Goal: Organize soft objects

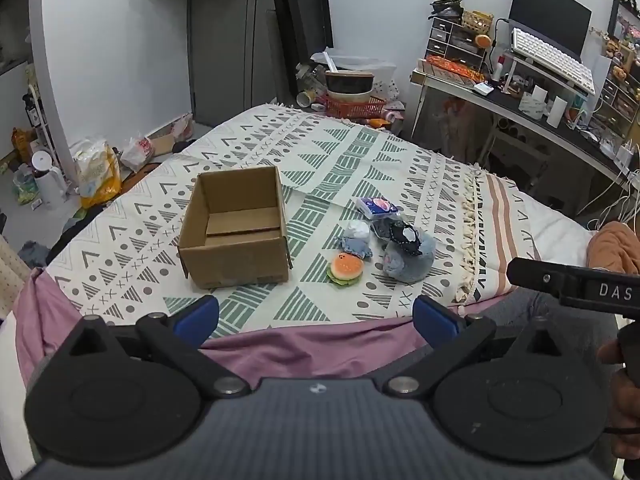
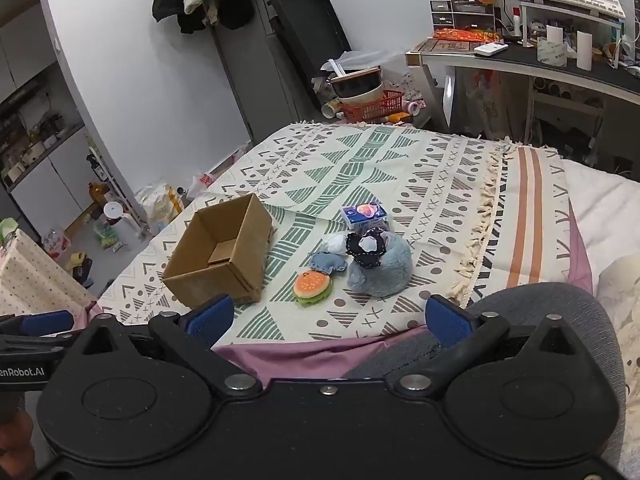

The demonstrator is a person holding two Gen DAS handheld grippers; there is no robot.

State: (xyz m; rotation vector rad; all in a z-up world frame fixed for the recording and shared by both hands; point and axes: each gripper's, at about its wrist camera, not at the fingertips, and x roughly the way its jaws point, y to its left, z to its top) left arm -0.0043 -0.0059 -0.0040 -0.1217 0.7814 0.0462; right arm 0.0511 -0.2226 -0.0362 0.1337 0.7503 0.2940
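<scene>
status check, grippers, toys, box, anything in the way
Left gripper and right gripper open, empty, short of the bed. Burger plush, grey plush and small toys beside cardboard box; box empty. Path clear.

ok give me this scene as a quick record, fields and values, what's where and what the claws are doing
surface: patterned blanket on a bed
box: open cardboard box, nothing seen inside
toys: burger, grey plush, small blue plush, blue packet, grouped right of the box
toys in box: none
left claw: open, holding nothing, short of the blanket
right claw: open, holding nothing, short of the blanket
</scene>
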